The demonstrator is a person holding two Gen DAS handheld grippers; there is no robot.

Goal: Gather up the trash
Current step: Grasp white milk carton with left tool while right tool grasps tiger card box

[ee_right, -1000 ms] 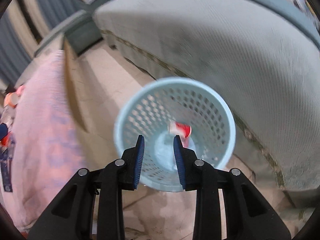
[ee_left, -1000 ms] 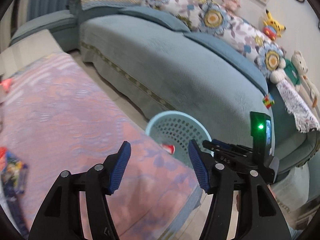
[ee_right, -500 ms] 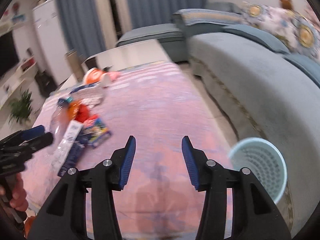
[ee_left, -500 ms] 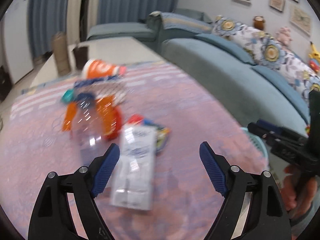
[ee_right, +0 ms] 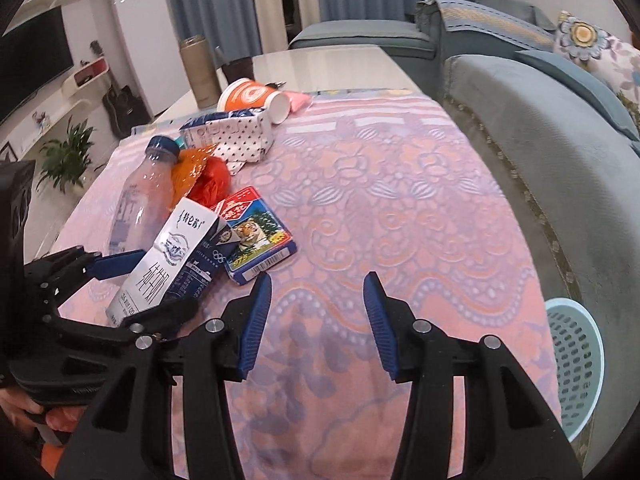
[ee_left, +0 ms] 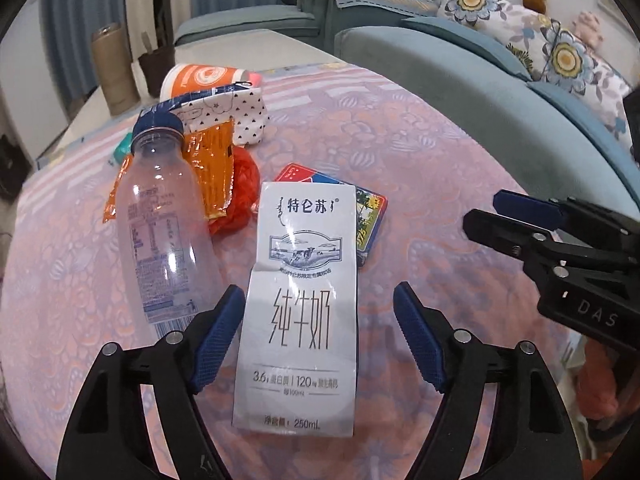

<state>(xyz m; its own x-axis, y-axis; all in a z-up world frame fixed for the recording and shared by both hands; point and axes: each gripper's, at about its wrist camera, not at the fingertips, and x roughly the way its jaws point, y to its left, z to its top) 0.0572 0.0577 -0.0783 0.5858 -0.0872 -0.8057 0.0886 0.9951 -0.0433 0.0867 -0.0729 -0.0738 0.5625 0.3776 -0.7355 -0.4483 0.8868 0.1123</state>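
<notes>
Left fingers [ee_left: 218, 330] wide around milk carton [ee_left: 302, 280]

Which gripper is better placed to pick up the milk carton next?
Left. The left gripper has its jaws open on either side of the milk carton. The right gripper, also open, points at bare tablecloth, with the carton off to its left.

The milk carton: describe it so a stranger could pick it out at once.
On the pink patterned tablecloth beside the blue sofa, trash lies in a cluster. At its near end, between the open left gripper fingers, lies the milk carton, next to a clear plastic bottle. It alone is a tall white box with a blue cow emblem and large grey characters.
</notes>
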